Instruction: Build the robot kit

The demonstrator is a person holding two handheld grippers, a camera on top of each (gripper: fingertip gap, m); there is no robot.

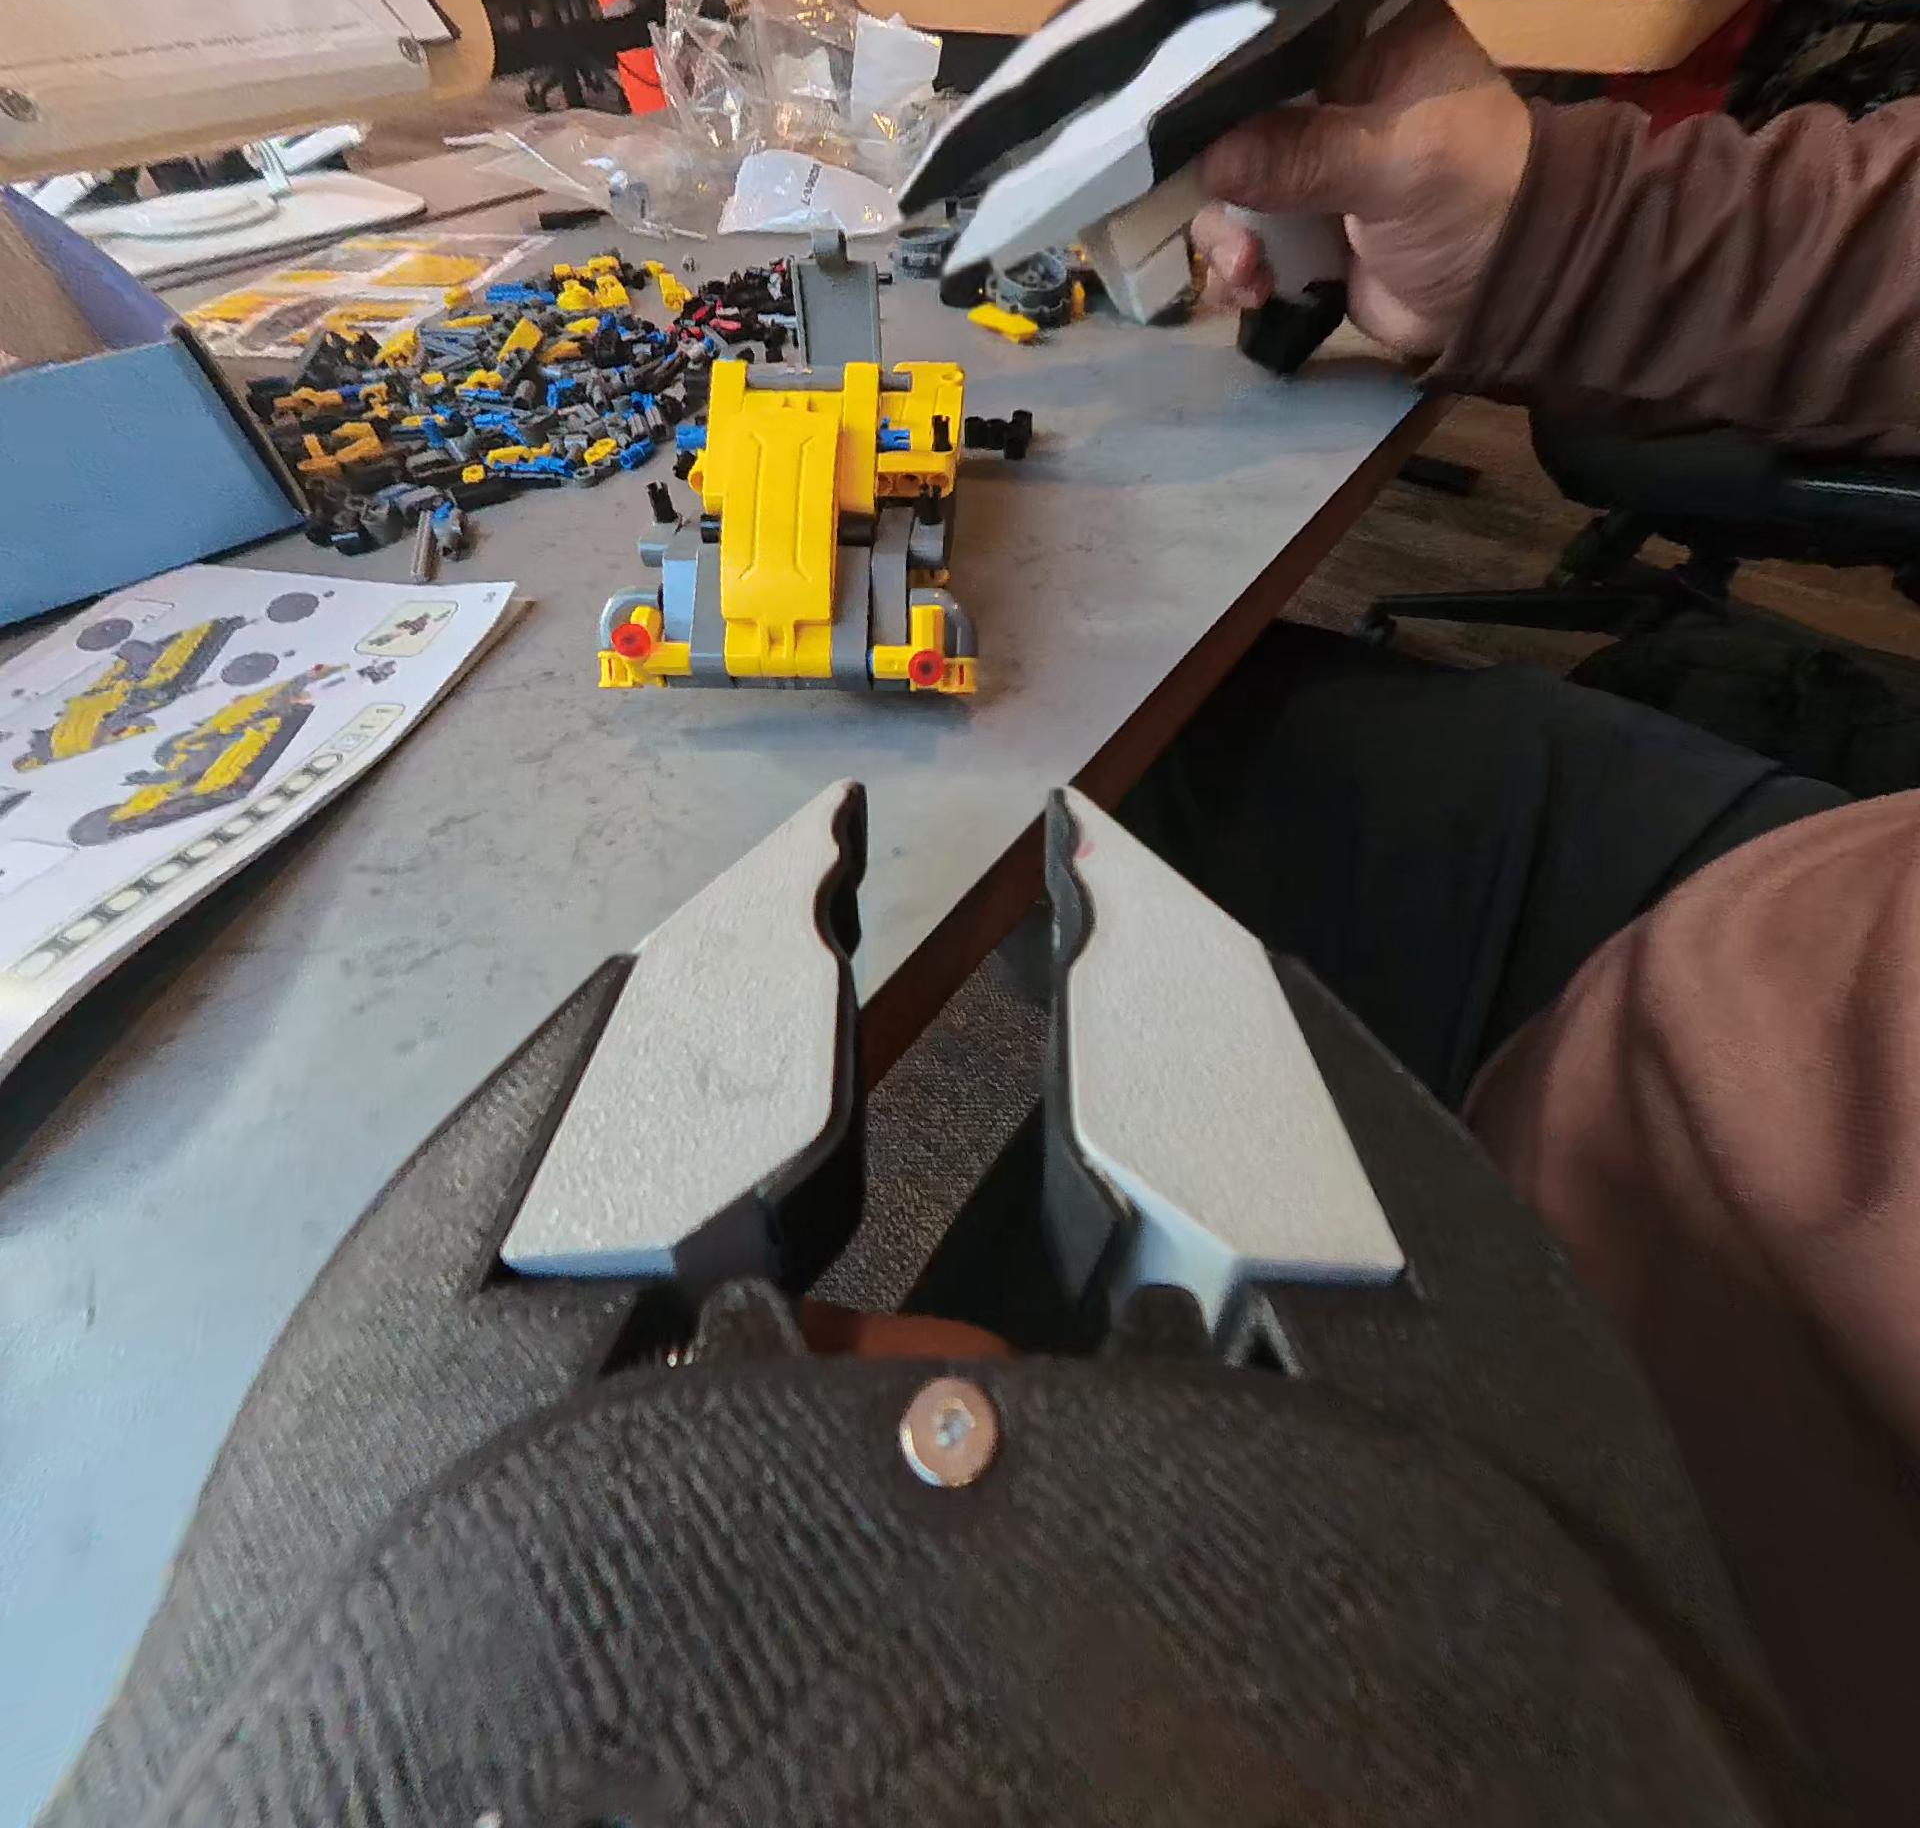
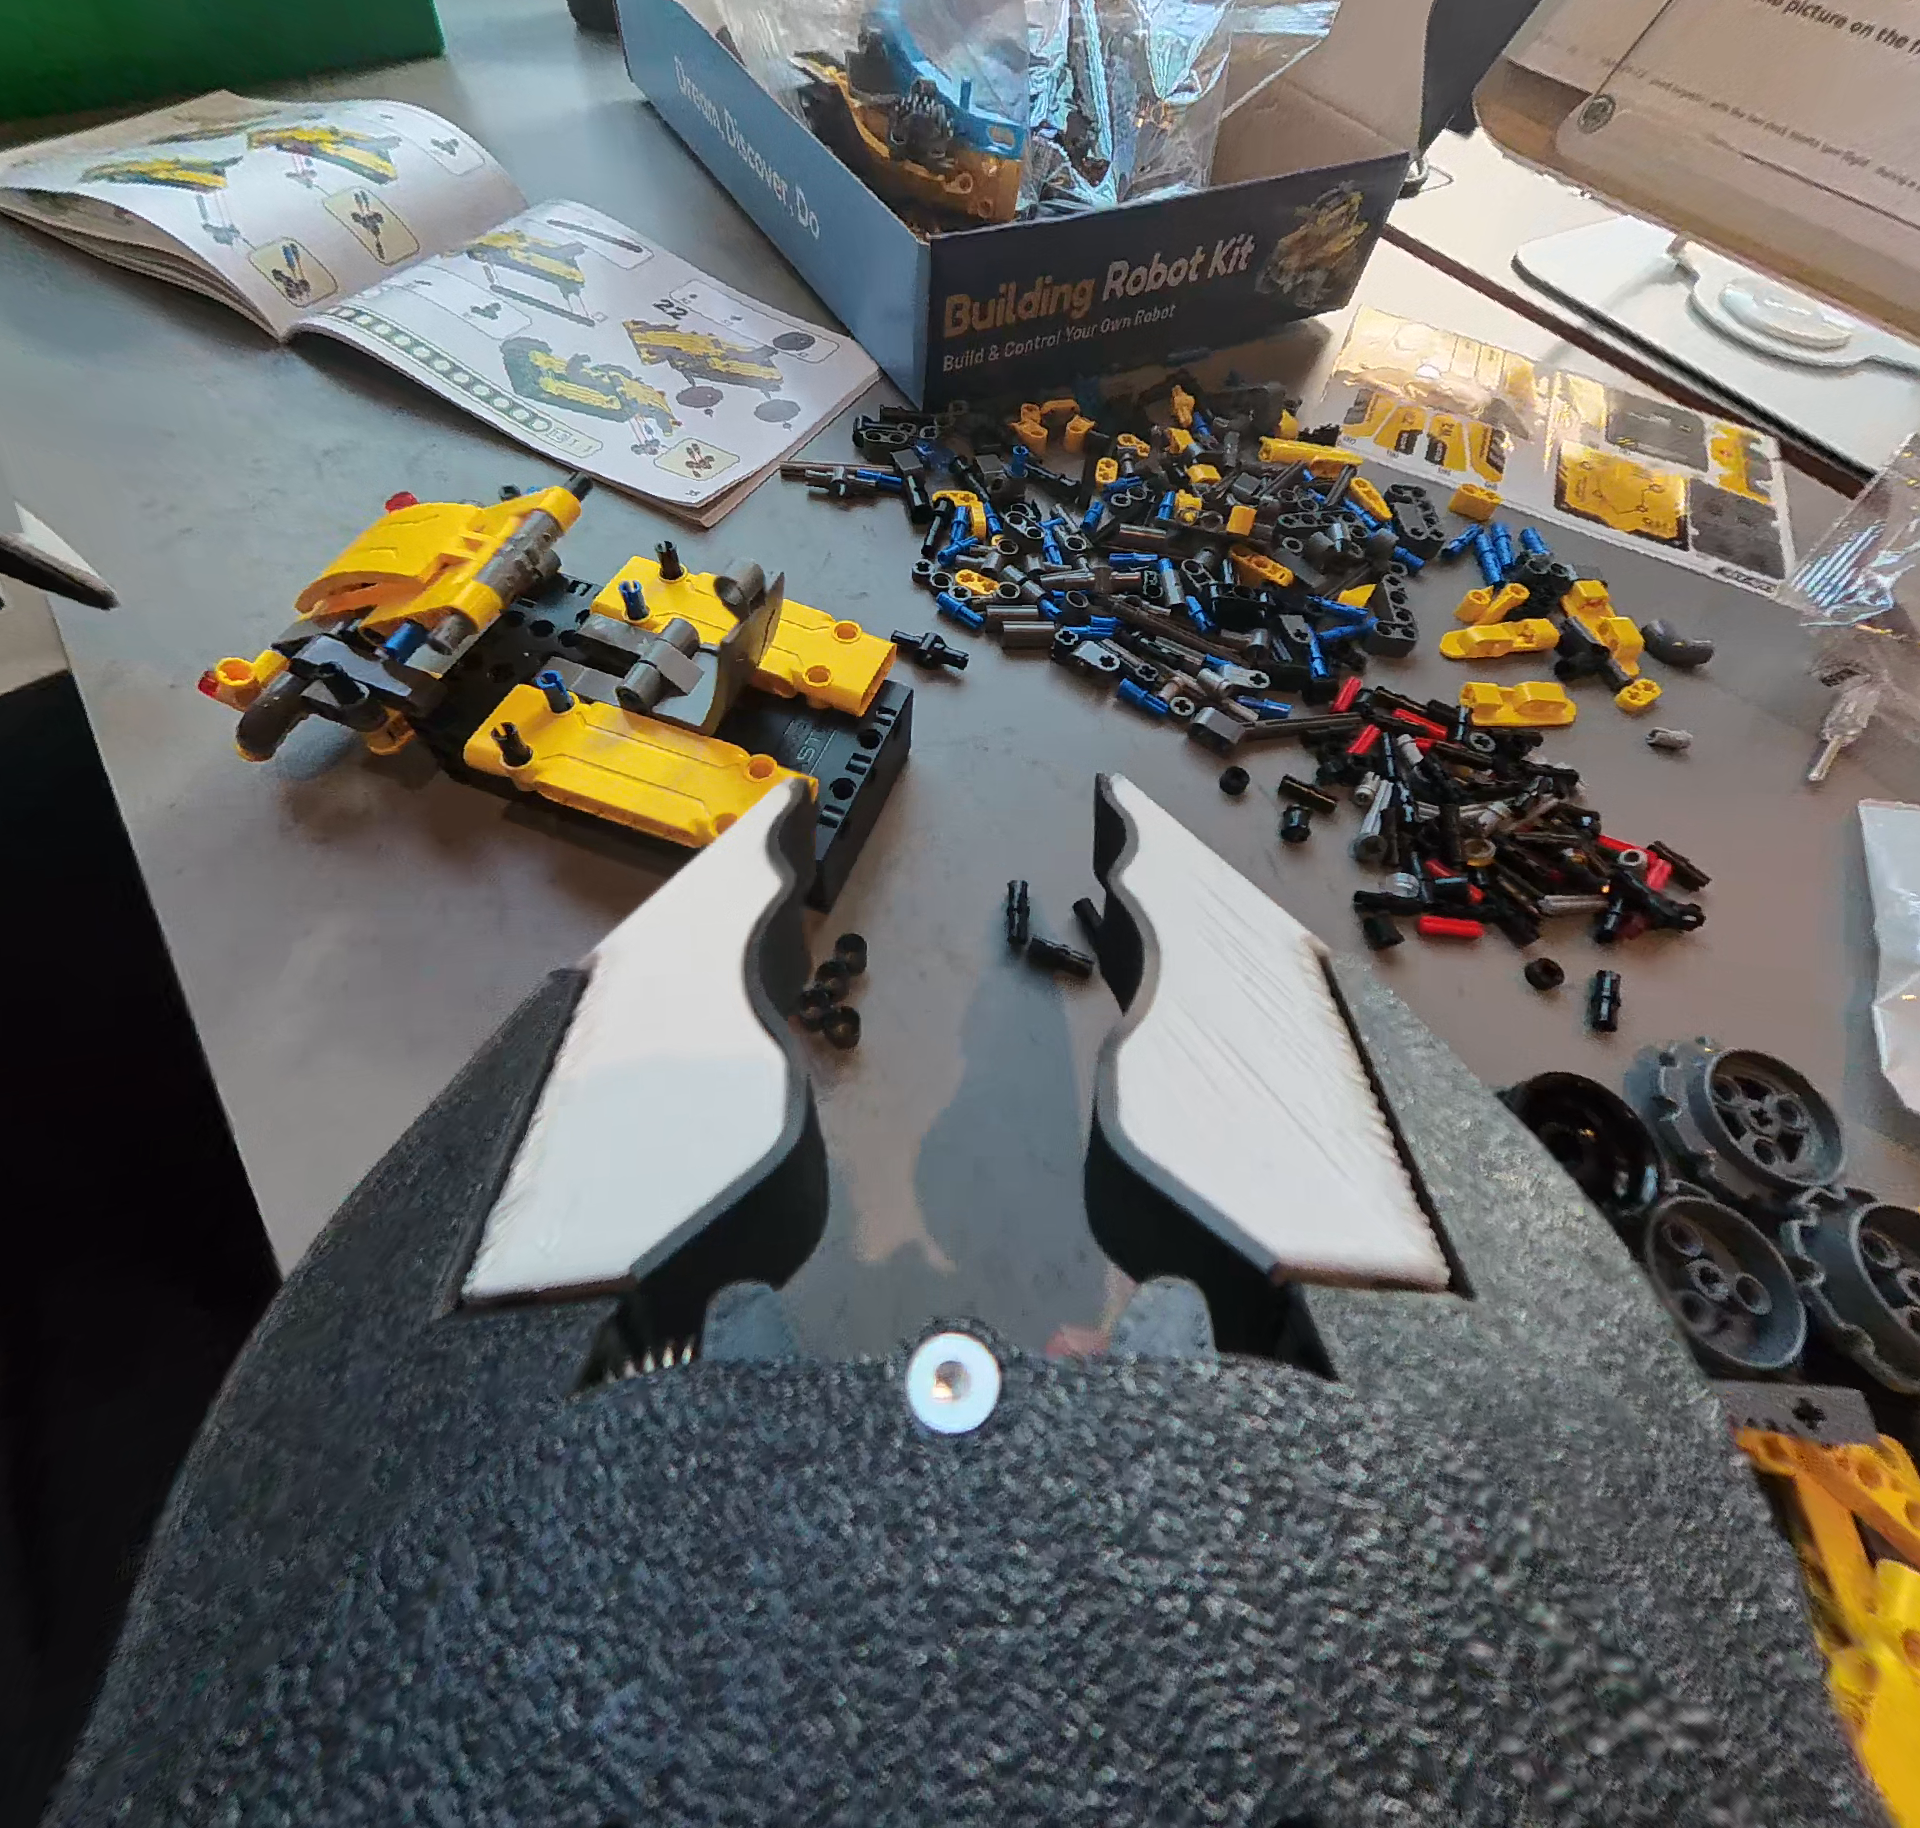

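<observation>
Left gripper (image 1: 956, 833): jaws apart, empty, hanging over the tabletop (image 1: 436, 947) edge at lower centre. Yellow model (image 1: 790, 531) mid-frame, well ahead of it. Right gripper (image 2: 951, 822): jaws apart, empty, above loose black pins (image 2: 1044, 931), which lie nearest it. Parts pile (image 2: 1195, 552) upper right; wheels (image 2: 1735, 1196) lower right. Any pin pickup, I judge, wants a low, square approach.

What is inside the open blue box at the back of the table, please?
The blue box holds clear plastic bags of parts; yellow, black and blue pieces show through them. The box walls and the bags hide whatever lies deeper down.
</observation>
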